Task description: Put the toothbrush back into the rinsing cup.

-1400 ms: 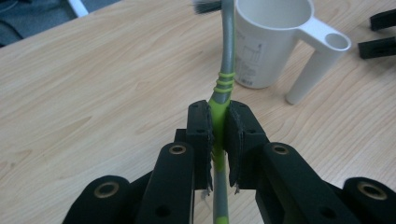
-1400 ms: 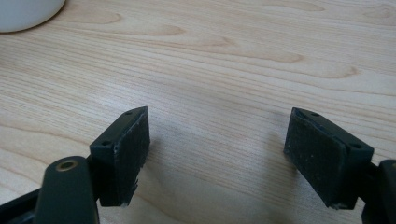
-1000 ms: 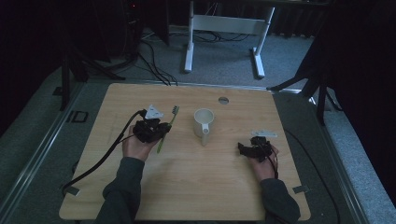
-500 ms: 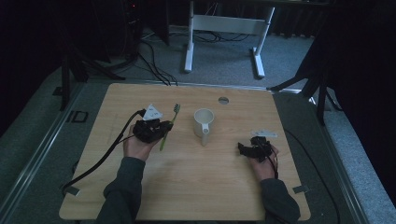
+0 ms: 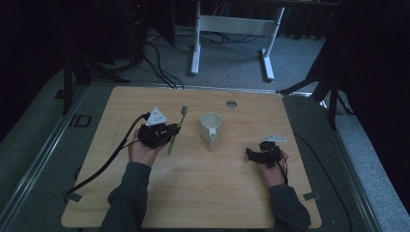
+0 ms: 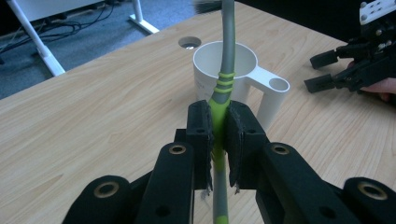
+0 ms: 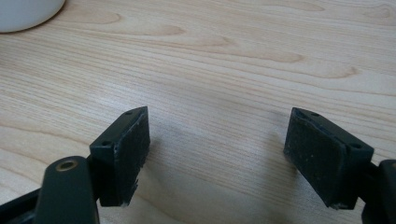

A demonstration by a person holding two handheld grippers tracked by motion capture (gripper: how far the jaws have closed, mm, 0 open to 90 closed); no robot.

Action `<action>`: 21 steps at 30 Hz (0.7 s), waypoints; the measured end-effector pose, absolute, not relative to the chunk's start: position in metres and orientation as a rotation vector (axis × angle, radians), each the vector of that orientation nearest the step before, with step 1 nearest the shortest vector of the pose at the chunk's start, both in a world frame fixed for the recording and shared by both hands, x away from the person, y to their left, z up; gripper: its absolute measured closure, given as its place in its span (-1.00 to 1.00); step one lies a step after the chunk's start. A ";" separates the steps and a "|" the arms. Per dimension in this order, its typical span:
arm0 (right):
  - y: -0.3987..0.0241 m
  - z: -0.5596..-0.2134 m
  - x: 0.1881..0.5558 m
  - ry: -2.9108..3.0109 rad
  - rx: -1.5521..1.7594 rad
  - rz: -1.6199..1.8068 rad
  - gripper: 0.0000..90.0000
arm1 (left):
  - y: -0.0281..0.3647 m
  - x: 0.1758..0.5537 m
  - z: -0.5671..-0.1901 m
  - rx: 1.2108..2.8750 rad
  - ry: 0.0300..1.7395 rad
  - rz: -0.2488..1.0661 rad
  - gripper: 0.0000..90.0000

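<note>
We list: one toothbrush (image 6: 221,107), green and grey, clamped by its handle in our left gripper (image 6: 219,135), left of the white cup (image 5: 211,126) and pointing toward it. Since a second ago nothing has shifted; the brush stays gripped, so we judge the lift toward the cup not yet begun. Our right gripper (image 7: 217,156) rests right of the cup on the table (image 5: 193,193), jaws wide, empty.

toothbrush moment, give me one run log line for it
left gripper: shut on toothbrush handle | right gripper: open, nothing between pads, low over table | white cup: upright between the grippers, nothing in it
</note>
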State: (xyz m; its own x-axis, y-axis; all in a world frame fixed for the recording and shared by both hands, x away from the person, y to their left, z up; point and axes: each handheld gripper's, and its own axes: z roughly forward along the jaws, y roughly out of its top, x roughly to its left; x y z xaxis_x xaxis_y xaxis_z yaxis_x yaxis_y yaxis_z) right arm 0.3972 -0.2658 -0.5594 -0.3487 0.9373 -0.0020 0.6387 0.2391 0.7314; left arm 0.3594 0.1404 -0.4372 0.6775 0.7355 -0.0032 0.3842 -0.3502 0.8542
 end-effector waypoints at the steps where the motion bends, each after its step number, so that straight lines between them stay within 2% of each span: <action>1: -0.266 -0.559 0.397 2.074 1.440 0.901 -0.51 | 0.141 0.360 -0.437 1.974 0.867 0.482 0.79; 21: -0.266 -0.559 0.397 2.075 1.441 0.900 -0.51 | 0.142 0.360 -0.432 1.888 0.868 0.447 0.79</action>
